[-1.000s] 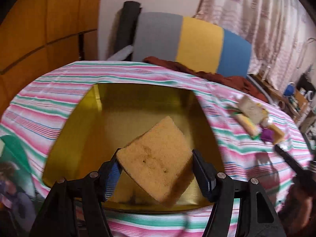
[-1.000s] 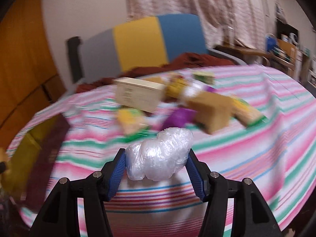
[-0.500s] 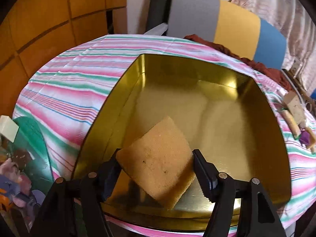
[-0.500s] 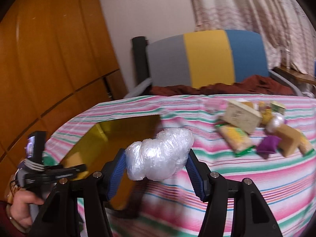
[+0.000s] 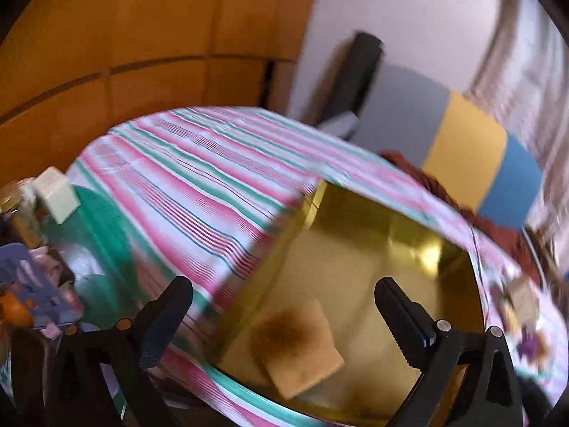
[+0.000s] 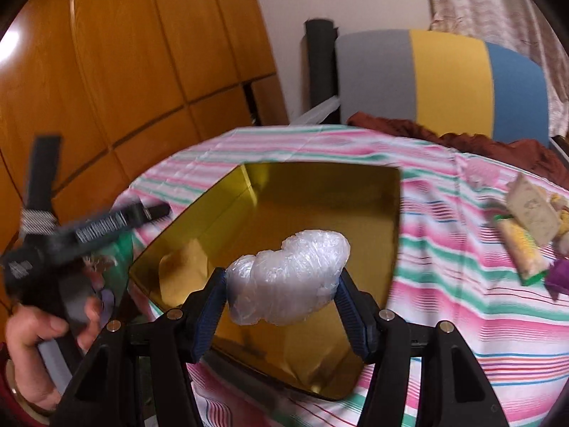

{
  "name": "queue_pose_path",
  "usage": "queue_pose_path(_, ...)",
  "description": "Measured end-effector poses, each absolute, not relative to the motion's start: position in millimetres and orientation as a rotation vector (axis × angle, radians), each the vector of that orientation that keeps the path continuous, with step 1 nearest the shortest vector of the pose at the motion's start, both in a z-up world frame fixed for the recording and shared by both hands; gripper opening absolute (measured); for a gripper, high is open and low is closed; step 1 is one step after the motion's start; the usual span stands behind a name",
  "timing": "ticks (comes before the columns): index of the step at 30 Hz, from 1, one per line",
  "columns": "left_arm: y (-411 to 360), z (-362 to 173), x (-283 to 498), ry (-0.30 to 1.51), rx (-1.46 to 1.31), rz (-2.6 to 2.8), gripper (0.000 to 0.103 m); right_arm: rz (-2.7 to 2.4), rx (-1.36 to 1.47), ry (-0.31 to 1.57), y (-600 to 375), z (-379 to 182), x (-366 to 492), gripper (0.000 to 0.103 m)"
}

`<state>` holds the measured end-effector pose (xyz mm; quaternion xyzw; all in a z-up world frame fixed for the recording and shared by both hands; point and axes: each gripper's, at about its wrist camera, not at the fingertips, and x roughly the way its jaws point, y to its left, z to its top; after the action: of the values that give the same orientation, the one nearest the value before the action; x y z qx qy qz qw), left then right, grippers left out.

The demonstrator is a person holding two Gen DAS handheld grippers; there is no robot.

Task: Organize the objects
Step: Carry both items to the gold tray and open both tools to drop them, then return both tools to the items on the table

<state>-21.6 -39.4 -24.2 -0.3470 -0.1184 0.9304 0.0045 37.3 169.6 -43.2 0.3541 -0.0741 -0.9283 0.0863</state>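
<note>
Inside the gold tin (image 5: 409, 249) lies one sponge (image 5: 298, 348) beneath the opening, empty left gripper (image 5: 284, 320); right gripper (image 6: 281, 295) pinches a plastic-wrap wad (image 6: 288, 281) above it, several table items (image 6: 526, 227) left.

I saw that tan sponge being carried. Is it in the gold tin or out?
In. The sponge lies on the tin's floor, clear of the opening left gripper.

Glossy gold metal tin (image 5: 355, 220), porous sponge (image 5: 298, 348), crinkled plastic wad (image 6: 288, 277)
</note>
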Motion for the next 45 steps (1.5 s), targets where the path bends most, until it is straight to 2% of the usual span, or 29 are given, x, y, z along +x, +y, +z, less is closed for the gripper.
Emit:
queue_pose_path(6, -63, -24, -25, -0.528, -1.114, 2.959, 0.103, -2.693, 1.17, -0.221, 148, -65, 14, 0.065)
queue_pose_path(12, -57, -30, -25, -0.525, -1.164, 2.931, 0.103, -2.687, 1.184, -0.299, 153, -69, 16, 0.073)
queue_pose_path(14, -52, -30, -24, -0.504, -1.163, 2.924, 0.103, -2.707, 1.153, -0.322, 159, -65, 22, 0.076)
queue_pose_path(23, -30, -32, -20, -0.432, -1.158, 2.822, 0.103, -2.956, 0.979, -0.403, 219, -39, 61, 0.077)
queue_pose_path(28, -6, -32, -13, -0.363, -1.15, 2.715, 0.103, -3.155, 1.07, -0.409, 280, -46, 78, 0.077)
queue_pose_path(36, 41, -26, 12, -0.207, -1.099, 2.569, 0.103, -3.33, 1.301, -0.711, 394, -76, 108, 0.077)
queue_pose_path(45, 78, -23, 39, -0.101, -1.066, 2.456, 0.103, -3.397, 1.296, -0.889, 474, -76, 86, 0.077)
